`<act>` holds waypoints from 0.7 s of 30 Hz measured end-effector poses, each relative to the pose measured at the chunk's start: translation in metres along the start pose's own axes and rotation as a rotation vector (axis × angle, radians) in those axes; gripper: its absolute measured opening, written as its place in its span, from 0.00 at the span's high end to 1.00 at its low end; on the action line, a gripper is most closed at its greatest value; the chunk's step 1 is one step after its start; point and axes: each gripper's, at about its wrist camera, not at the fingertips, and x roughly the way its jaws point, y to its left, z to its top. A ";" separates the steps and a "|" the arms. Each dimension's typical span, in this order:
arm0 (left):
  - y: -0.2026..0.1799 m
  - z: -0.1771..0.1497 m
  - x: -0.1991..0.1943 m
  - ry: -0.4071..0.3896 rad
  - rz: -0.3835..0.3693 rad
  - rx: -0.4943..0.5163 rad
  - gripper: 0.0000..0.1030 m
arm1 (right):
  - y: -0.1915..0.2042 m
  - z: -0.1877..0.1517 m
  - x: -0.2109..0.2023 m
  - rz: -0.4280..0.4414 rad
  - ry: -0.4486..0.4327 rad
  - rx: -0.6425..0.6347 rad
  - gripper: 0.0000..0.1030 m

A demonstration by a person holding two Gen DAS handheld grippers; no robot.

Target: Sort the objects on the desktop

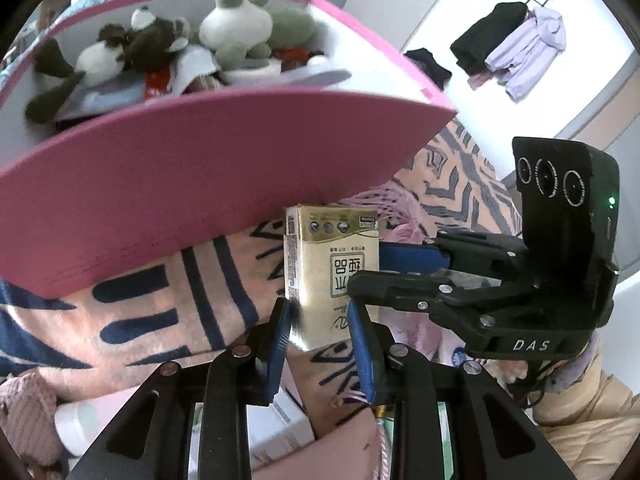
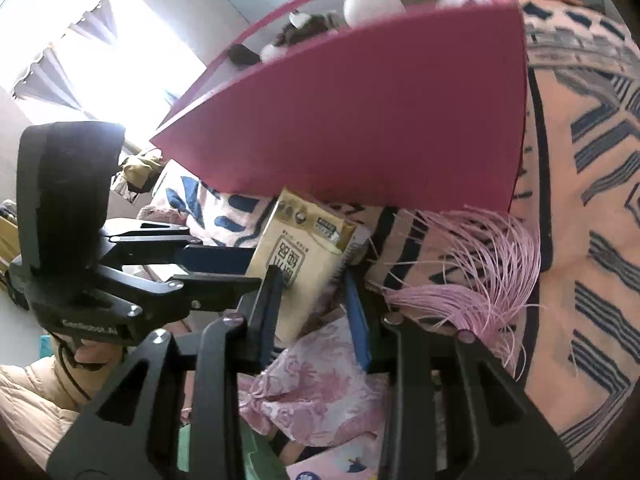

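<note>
A gold and cream drink carton (image 1: pixel 332 276) with printed characters is held in the air in front of a pink storage box (image 1: pixel 200 184). My left gripper (image 1: pixel 320 316) is shut on the carton's lower end. My right gripper (image 1: pixel 360 268) reaches in from the right and its blue-padded fingers also clamp the carton. In the right wrist view the carton (image 2: pixel 296 264) sits tilted between my right gripper's (image 2: pixel 312 292) fingers, and the left gripper (image 2: pixel 256 268) grips it from the left. The pink box (image 2: pixel 360 120) holds plush toys (image 1: pixel 236 24).
A peach blanket with dark blue stripes (image 1: pixel 160 304) lies under the box. Pink tassel threads (image 2: pixel 472 264) hang by the right gripper. Pink patterned fabric (image 2: pixel 320 384) and small boxes lie below. Clothes hang on a wall rack (image 1: pixel 516 48).
</note>
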 end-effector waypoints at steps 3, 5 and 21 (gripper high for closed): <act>-0.007 0.000 -0.011 -0.032 0.016 0.011 0.72 | 0.013 0.000 -0.010 -0.026 -0.038 -0.046 0.67; -0.011 0.002 -0.019 -0.056 0.011 0.011 0.72 | 0.020 0.001 -0.017 -0.034 -0.062 -0.071 0.67; -0.037 0.033 -0.061 -0.182 0.004 0.061 0.73 | 0.046 0.029 -0.071 -0.075 -0.209 -0.184 0.70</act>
